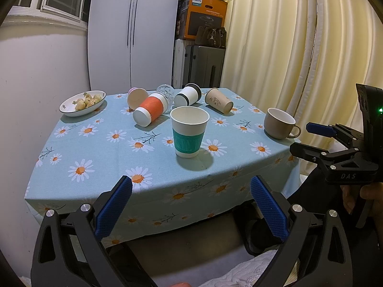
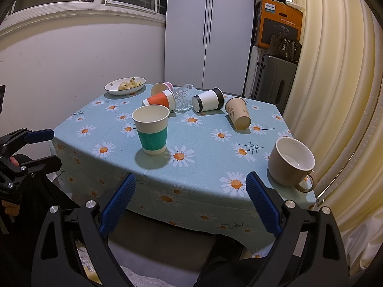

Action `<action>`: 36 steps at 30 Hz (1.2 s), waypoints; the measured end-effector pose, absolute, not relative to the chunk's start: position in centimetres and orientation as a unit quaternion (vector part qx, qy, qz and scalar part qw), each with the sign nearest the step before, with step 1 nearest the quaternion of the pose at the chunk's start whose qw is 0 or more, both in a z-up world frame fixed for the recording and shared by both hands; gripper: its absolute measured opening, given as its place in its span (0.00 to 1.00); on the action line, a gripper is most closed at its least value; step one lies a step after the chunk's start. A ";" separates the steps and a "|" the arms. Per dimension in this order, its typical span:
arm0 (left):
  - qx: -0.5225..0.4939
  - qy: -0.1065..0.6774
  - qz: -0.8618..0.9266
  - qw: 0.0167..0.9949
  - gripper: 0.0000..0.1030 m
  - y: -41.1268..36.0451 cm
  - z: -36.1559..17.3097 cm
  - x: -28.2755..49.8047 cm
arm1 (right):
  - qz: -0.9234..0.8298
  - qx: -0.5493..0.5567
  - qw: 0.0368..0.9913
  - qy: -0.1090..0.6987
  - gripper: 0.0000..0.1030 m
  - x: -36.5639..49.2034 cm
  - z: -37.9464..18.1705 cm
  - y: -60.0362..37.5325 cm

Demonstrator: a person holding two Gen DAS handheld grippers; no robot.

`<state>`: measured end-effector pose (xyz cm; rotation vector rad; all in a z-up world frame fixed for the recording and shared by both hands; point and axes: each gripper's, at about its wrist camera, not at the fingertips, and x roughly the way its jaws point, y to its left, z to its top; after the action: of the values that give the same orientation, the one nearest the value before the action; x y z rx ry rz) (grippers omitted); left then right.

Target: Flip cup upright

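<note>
A paper cup with a teal sleeve (image 1: 189, 132) (image 2: 151, 129) stands upright on the daisy tablecloth. A brown mug (image 1: 280, 123) (image 2: 291, 162) stands upright at the right edge. Behind lie several tipped cups: an orange-sleeved cup (image 1: 150, 109) (image 2: 160, 100), a pink cup (image 1: 137, 96) (image 2: 160, 87), a clear glass (image 1: 166, 91) (image 2: 183, 97), a black-banded white cup (image 1: 188, 94) (image 2: 207, 100) and a tan paper cup (image 1: 218, 101) (image 2: 238, 113). My left gripper (image 1: 191, 205) and right gripper (image 2: 191, 203) are open and empty, held off the table's front edge.
A plate of snacks (image 1: 82, 102) (image 2: 125, 85) sits at the back left corner. A white wall lies left, a cream curtain (image 1: 299, 47) right. A wardrobe, suitcase and orange box (image 1: 205, 16) stand behind the table (image 1: 100, 148).
</note>
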<state>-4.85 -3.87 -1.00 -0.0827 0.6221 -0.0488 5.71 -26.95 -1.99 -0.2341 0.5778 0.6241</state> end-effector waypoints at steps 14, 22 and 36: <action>-0.041 0.306 -0.024 0.951 0.94 -3.9 -1.0 -4.9 | 0.302 -0.115 0.904 0.280 0.89 5.7 -2.0 -26.9; -0.040 0.306 -0.024 0.951 0.94 -3.9 -1.0 -4.9 | 0.302 -0.116 0.904 0.280 0.89 5.7 -2.2 -27.2; -0.038 0.303 -0.024 0.952 0.94 -4.0 -1.0 -5.0 | 0.302 -0.116 0.904 0.280 0.89 5.7 -2.1 -27.1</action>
<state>-4.96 -3.97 -1.05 -0.0769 0.6160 -0.0484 5.74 -27.06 -2.11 -0.2407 0.5788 0.6251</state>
